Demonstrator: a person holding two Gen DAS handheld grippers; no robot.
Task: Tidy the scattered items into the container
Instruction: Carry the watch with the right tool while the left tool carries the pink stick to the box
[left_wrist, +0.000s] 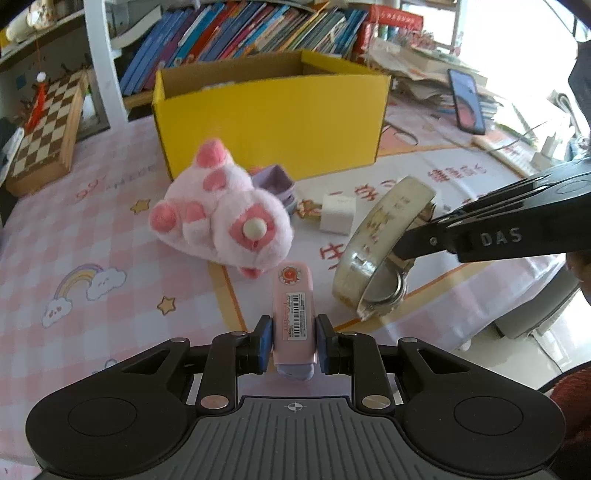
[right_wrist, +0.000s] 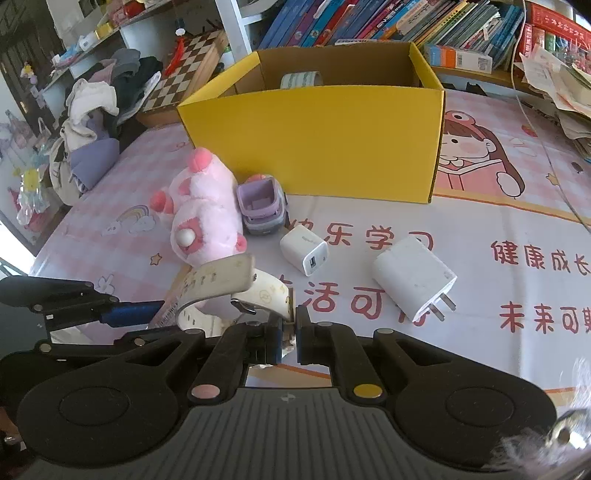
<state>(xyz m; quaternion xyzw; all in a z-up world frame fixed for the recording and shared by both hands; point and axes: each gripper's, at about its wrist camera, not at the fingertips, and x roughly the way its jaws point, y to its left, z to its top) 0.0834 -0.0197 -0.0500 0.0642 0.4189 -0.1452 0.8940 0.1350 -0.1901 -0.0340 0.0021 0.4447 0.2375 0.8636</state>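
My left gripper (left_wrist: 293, 345) is shut on a pink barcoded stick-shaped item (left_wrist: 293, 314), held above the table. My right gripper (right_wrist: 290, 338) is shut on a wristwatch (right_wrist: 236, 291) with a cream patterned strap; the watch also shows in the left wrist view (left_wrist: 380, 251), lifted off the table. The yellow cardboard box (right_wrist: 314, 136) stands open at the back with a tape roll (right_wrist: 301, 79) inside. A pink plush toy (right_wrist: 205, 218), a purple toy car (right_wrist: 260, 206), a small white charger (right_wrist: 304, 249) and a larger white plug adapter (right_wrist: 413, 277) lie on the mat before the box.
A chessboard (left_wrist: 44, 129) lies at the left, clothes (right_wrist: 99, 110) are piled beyond it. Books fill the shelf behind the box. A phone (left_wrist: 467, 99) leans on a paper stack at the right. The table edge drops off at the right in the left wrist view.
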